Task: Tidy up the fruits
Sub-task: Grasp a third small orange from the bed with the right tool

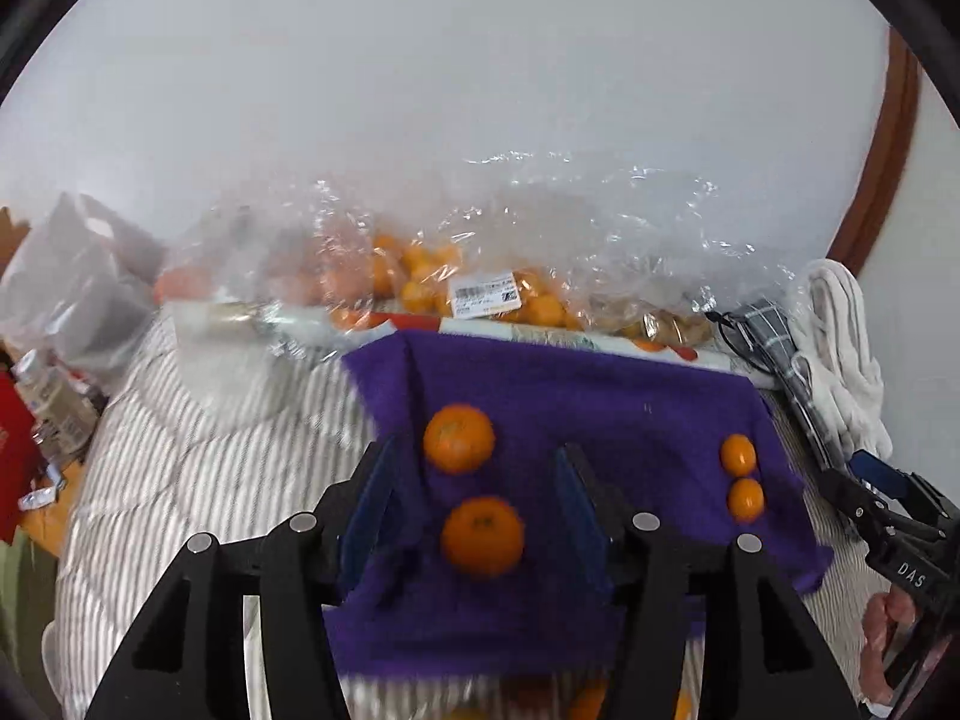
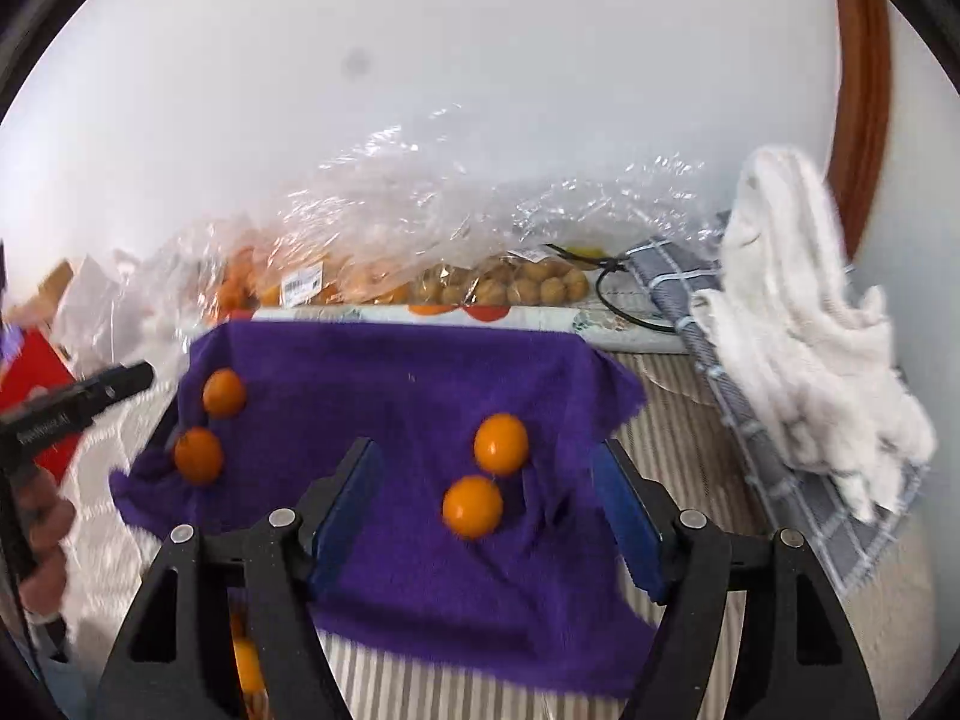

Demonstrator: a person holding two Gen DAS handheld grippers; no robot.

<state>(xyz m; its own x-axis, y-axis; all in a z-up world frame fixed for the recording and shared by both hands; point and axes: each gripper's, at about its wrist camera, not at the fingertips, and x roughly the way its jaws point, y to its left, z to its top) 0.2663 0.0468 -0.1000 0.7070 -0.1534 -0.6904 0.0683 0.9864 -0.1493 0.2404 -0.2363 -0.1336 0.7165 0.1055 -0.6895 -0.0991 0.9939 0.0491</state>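
Note:
A purple cloth (image 1: 570, 396) lies on the striped bedding, also in the right wrist view (image 2: 390, 372). Two larger oranges (image 1: 459, 438) (image 1: 482, 535) sit on its left side. Two smaller orange fruits (image 1: 738, 454) (image 1: 746, 498) sit on its right side. In the right wrist view the small pair (image 2: 501, 443) (image 2: 473, 506) lies just ahead of the right gripper (image 2: 486, 480), which is open and empty. The larger pair (image 2: 224, 393) (image 2: 198, 455) is at the cloth's left edge. The left gripper (image 1: 477, 480) is open and empty, with the nearer large orange between its fingers.
Clear plastic bags of oranges (image 1: 420, 276) and brown round fruits (image 2: 516, 285) lie behind the cloth by the wall. A white towel (image 2: 798, 312) on a grey checked cloth (image 2: 720, 360) is at the right. Black glasses (image 1: 738, 330), bottles and a red box (image 1: 12, 450) are around.

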